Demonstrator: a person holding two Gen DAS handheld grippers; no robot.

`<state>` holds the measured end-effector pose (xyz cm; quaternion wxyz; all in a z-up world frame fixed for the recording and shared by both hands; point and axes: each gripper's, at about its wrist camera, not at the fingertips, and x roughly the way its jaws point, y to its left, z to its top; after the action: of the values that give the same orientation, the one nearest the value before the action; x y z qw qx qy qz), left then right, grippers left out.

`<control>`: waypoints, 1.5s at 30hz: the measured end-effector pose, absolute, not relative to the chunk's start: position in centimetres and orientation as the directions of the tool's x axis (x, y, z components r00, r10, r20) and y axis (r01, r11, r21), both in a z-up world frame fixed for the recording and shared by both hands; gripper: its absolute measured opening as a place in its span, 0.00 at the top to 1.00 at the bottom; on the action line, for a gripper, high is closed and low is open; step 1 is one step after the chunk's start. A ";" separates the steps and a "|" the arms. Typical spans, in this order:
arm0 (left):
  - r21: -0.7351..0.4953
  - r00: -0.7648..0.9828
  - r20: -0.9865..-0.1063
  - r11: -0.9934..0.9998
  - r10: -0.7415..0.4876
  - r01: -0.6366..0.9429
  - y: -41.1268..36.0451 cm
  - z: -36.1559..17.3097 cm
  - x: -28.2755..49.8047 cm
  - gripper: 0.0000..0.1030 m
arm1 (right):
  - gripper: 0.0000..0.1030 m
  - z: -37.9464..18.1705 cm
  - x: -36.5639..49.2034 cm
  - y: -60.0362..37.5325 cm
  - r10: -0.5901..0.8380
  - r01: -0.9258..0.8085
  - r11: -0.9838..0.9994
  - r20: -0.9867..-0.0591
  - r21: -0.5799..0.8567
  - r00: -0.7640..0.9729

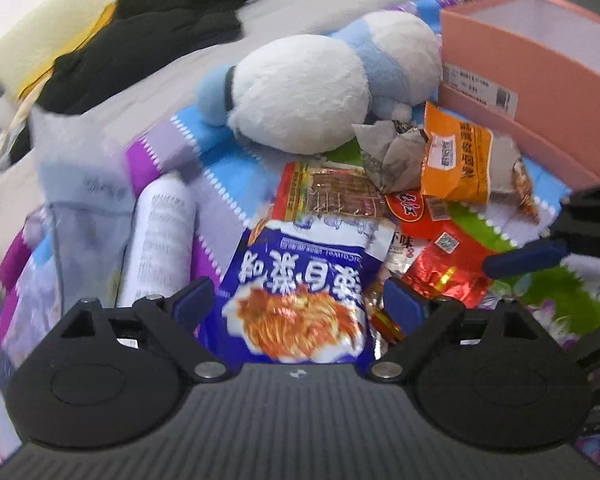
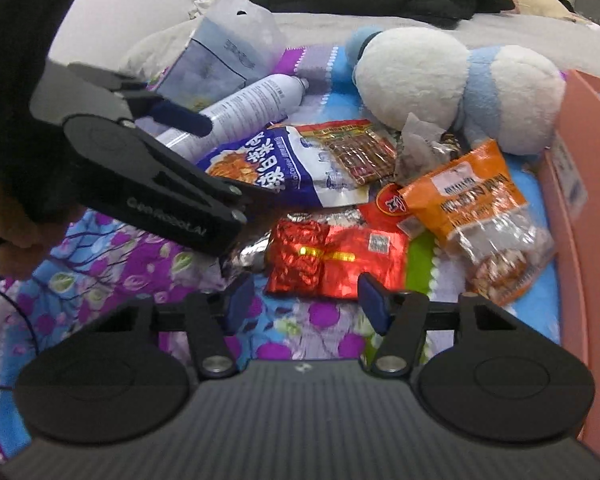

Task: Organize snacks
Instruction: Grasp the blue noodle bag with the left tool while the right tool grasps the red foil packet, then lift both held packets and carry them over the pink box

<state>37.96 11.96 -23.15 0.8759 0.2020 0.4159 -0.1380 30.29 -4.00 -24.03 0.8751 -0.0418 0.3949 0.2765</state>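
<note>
1. The left hand-held gripper [image 1: 296, 300] has its jaws spread wide over a blue noodle packet [image 1: 300, 292]; the pads stand on either side of the packet without pressing it.
2. The right hand-held gripper [image 2: 306, 304] is also spread, holding nothing, its fingers just short of a shiny red packet [image 2: 336, 264].
3. The snacks lie in a loose heap on a flowered bedspread [image 2: 112, 276]: a red-and-gold packet [image 1: 332, 196] is partly under the blue one, and an orange bag [image 2: 472, 200] lies to the right, near the box.
4. A crumpled grey wrapper [image 1: 388, 156] sits between the orange bag and a white-and-blue plush toy [image 1: 320, 80].
5. A white spray can [image 1: 160, 240] lies left of the blue packet, beside a pale plastic bag [image 2: 228, 52].
6. A pink cardboard box [image 1: 540, 76] stands open at the right edge.
7. Black clothing [image 1: 160, 16] is piled farther back on the bed.
</note>
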 end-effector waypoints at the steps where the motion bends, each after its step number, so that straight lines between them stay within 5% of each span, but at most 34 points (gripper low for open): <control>1: 0.249 0.613 -0.787 0.870 -0.075 0.426 11.9 -23.5 38.4 0.09 | 0.42 -24.2 30.7 -3.8 0.451 -0.519 0.843 -0.713 0.142 0.537; 10: 0.252 0.594 -0.798 0.842 -0.097 0.476 12.3 -25.8 40.8 0.09 | 0.53 -25.3 32.2 -1.6 0.426 -0.537 0.839 -0.717 0.086 0.551; 13: 0.205 0.576 -0.808 0.857 -0.124 0.472 12.7 -26.3 41.3 0.08 | 0.64 -25.4 31.8 -1.2 0.421 -0.553 0.831 -0.719 0.062 0.553; 21: 0.136 0.562 -0.811 0.881 -0.165 0.454 12.9 -26.6 41.8 0.11 | 0.69 -25.0 31.3 -1.2 0.412 -0.548 0.835 -0.717 0.051 0.562; 24: 0.123 0.559 -0.811 0.883 -0.174 0.453 12.4 -26.5 41.5 0.21 | 0.96 -24.7 31.1 -1.5 0.411 -0.546 0.836 -0.716 0.051 0.564; 25: 0.114 0.554 -0.812 0.883 -0.181 0.456 12.3 -26.4 41.2 0.26 | 0.97 -24.4 31.1 -1.6 0.403 -0.540 0.840 -0.717 0.043 0.569; 29: 0.103 0.546 -0.818 0.889 -0.179 0.446 11.6 -26.0 40.0 0.35 | 0.96 -24.4 30.9 -2.4 0.398 -0.532 0.845 -0.731 0.056 0.555; 36: 0.041 0.528 -0.831 0.929 -0.173 0.368 12.7 -24.5 38.0 0.38 | 0.92 -23.9 30.4 -4.0 0.429 -0.498 0.857 -0.717 0.131 0.549; 37: 0.031 0.526 -0.834 0.937 -0.168 0.349 13.0 -24.3 37.7 0.38 | 0.88 -23.9 30.3 -4.1 0.427 -0.491 0.861 -0.717 0.136 0.550; 40: -0.007 0.522 -0.836 0.955 -0.169 0.297 14.0 -23.7 37.0 0.38 | 0.42 -24.0 30.2 -3.8 0.434 -0.492 0.859 -0.710 0.142 0.554; 45: -0.078 0.518 -0.837 0.976 -0.174 0.202 15.8 -23.3 36.0 0.38 | 0.44 -24.7 29.5 -2.5 0.450 -0.542 0.833 -0.706 0.111 0.547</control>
<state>35.96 15.84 -23.25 0.8712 0.0146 0.4787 -0.1081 29.50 -2.49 -24.74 0.8774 -0.0600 0.3831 0.2824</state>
